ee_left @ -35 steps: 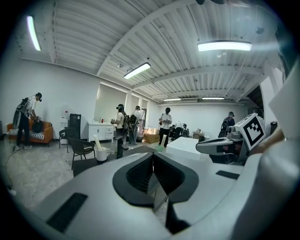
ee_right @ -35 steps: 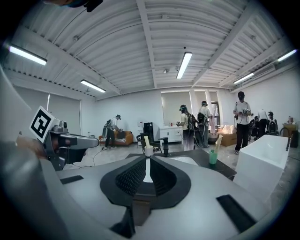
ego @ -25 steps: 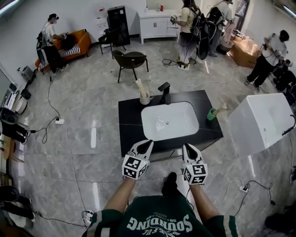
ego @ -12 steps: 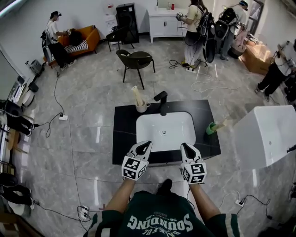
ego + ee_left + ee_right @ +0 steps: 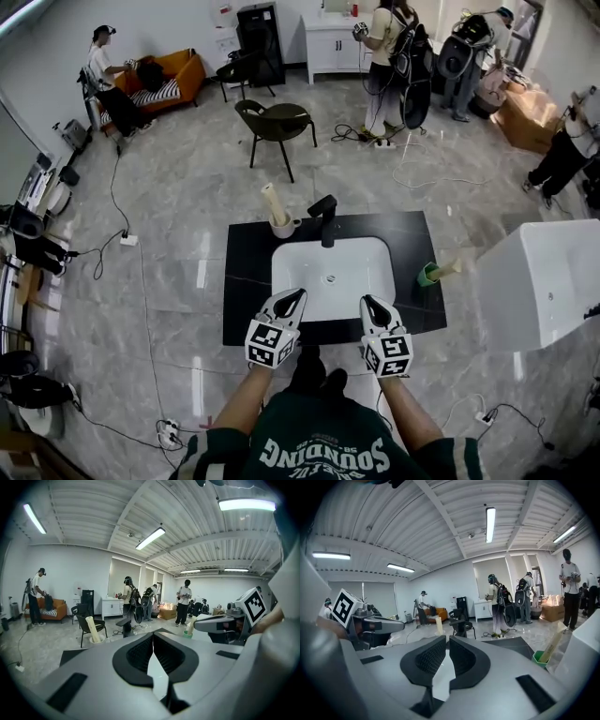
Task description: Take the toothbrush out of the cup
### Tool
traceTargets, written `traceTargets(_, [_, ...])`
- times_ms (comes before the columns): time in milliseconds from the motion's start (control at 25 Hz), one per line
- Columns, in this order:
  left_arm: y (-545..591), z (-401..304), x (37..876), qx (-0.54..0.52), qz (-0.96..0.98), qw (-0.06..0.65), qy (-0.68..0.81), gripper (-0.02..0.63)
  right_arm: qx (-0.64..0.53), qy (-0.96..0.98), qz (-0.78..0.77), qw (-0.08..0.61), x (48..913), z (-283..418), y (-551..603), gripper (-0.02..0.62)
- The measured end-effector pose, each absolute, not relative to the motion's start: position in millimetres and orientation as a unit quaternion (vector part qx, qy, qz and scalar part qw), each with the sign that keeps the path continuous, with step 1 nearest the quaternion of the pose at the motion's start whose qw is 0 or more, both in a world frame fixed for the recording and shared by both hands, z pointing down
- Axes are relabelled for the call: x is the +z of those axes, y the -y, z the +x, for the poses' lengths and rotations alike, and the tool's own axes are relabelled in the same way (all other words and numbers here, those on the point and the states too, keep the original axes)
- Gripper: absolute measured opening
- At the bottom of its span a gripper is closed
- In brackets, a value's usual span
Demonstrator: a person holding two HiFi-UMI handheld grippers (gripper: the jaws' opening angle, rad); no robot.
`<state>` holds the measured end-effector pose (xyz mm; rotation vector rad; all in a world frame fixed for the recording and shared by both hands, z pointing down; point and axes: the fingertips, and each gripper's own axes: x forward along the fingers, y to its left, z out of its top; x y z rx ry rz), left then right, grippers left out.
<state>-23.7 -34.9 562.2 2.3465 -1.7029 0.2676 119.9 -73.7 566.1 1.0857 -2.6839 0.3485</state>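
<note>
At the front edge of the black stone-look countertop (image 5: 246,281), both handheld tongs are held side by side: the left gripper (image 5: 292,299) and the right gripper (image 5: 371,306) are clenched, jaws pressed together, and nothing is gripped in either gripper view. Compared with a second ago, the counter is seen closer and more centred. The jaw tips are now laid over the near rim of the white rectangular ceramic basin (image 5: 309,262) instead of short of it; an approach is judged under way, no reach made yet. The pale wooden-looking toothbrush (image 5: 448,268) is seen leaning in the small green plastic cup (image 5: 427,276) at 3 o'clock on the counter, well apart from both grippers and untouched; bristles are too small to be made out. The jaws must be opened before anything is taken, so the task is judged barely begun. A white ceramic mug (image 5: 281,229) holding a thick cream cylinder (image 5: 272,202) is placed at 11 o'clock, just beside the black metal faucet (image 5: 325,214) at 12. Round the counter a glossy grey marble-pattern floor (image 5: 169,216) is seen, with loose cables (image 5: 412,174), a dark chair (image 5: 274,120) at 12, an orange sofa (image 5: 178,70) at 10, a white cabinet (image 5: 330,42) at 12, a big white box-shaped unit (image 5: 548,281) at 3, and several people (image 5: 103,66) near the far walls.
</note>
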Motion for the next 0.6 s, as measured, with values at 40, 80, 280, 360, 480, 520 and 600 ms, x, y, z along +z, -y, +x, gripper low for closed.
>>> traceTargets(40, [41.1,-25.3,563.4,0.091,0.801,0.115,0.58,0.014,0.12,0.913,0.373,0.112,566.6,119.9,78.6,0.043])
traceTargets(80, [48.0,-27.4,564.3,0.089,0.802,0.115,0.579,0.014,0.12,0.912,0.376,0.112,566.4,119.2,84.2,0.043])
traceTargets(280, [85.9,-45.3,572.7,0.08,0.806,0.116,0.575,0.014,0.111,0.909,0.385,0.114,566.7,104.7,116.6,0.043])
traceTargets(360, [100.1,-53.8,576.0,0.078,0.808,0.117,0.573,0.014,0.109,0.908,0.386,0.117,567.3,95.9,130.2,0.043])
traceTargets(480, [121.1,-70.5,578.7,0.077,0.81,0.12,0.569,0.014,0.103,0.909,0.387,0.118,564.4,78.1,148.0,0.043])
traceTargets(520, [127.5,-76.6,579.0,0.076,0.809,0.122,0.569,0.014,0.101,0.909,0.387,0.119,562.9,72.2,153.0,0.043])
traceTargets(600, [138.7,-87.9,578.2,0.074,0.808,0.124,0.571,0.014,0.1,0.909,0.385,0.122,560.2,62.2,161.3,0.043])
